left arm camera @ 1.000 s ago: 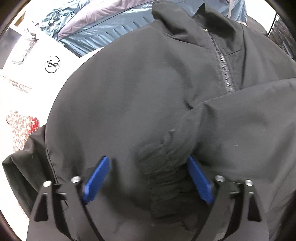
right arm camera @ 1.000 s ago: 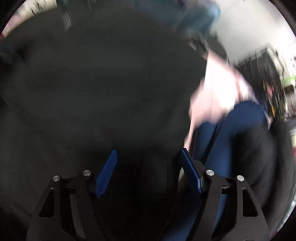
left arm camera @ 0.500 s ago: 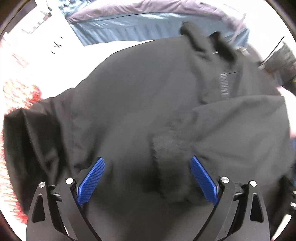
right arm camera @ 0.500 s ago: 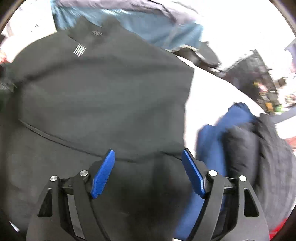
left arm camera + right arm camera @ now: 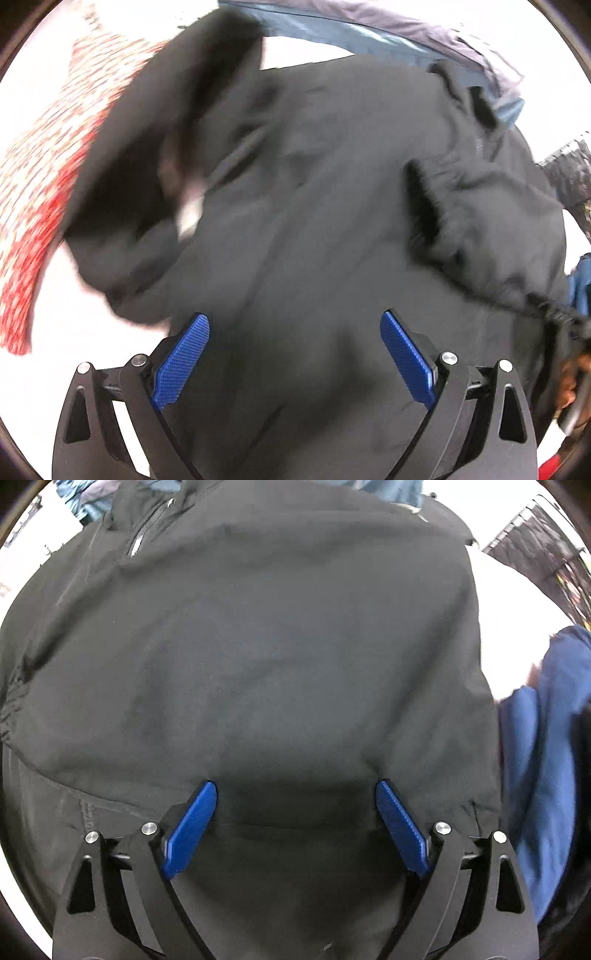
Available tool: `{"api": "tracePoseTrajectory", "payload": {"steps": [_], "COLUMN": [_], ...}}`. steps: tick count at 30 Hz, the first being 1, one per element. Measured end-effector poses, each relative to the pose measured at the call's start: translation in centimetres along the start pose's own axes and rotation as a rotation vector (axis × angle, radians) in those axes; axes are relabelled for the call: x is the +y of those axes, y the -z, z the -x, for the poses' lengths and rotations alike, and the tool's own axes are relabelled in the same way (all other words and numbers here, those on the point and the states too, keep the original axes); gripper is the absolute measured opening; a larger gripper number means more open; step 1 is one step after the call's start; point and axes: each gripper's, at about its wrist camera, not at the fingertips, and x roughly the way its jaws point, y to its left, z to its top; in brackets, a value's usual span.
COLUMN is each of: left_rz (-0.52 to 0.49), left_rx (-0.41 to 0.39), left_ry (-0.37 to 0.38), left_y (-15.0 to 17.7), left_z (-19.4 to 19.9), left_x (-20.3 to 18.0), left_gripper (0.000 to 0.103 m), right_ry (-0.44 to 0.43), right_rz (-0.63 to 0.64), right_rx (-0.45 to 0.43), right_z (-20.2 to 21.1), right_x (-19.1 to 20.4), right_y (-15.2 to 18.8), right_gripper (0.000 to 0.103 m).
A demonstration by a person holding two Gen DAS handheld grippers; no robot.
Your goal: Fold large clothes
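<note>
Both the left tongs [image 5: 293, 354] and right tongs [image 5: 295, 823] hover wide open and empty over the black jacket [image 5: 258, 646], probably, given the blur, freed to reach its unfolded sleeve [image 5: 147, 166].

1. The left gripper [image 5: 293, 325] hangs over the black jacket [image 5: 314, 229], its blue pads [image 5: 181, 363] spread wide with nothing between them.
2. One black sleeve [image 5: 155, 147] lies bunched at upper left, blurred.
3. A red patterned cloth [image 5: 40, 177] lies beside that sleeve.

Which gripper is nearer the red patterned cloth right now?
Left. The left gripper hangs over the black jacket beside the red patterned cloth; the right gripper sits mid-jacket, the cloth not in its view.
</note>
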Motion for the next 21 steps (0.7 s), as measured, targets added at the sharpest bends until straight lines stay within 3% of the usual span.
{"api": "tracePoseTrajectory", "payload": {"steps": [5,11,18,19,21], "left_rz": [0.201,0.359,0.289,0.275,0.238], "left_rx": [-0.045,-0.069,-0.056,-0.043,-0.01], "left_ry": [-0.072,-0.041,-0.096,-0.098,-0.129], "left_y": [4.0,3.9,-2.2,-3.0,-3.9], "left_z": [1.9,3.1,1.0,0.0,-1.7], "left_x": [6.1,11.9,12.3,11.8,11.5], "left_gripper": [0.092,0.092,0.087,0.084,0.064], "right_ry": [-0.05,-0.044,-0.028,-0.027,-0.019], "right_rz": [-0.015,0.064,0.104,0.1,0.088], "right_rx": [-0.037,-0.059,-0.054,-0.055,-0.058], "right_z": [3.6,6.8,8.8,9.1,9.8], "right_x": [1.9,4.9,7.7,7.9,7.9], "right_y": [4.2,10.4,15.0,15.4,16.1], "right_gripper": [0.087,0.087,0.087,0.087,0.087]}}
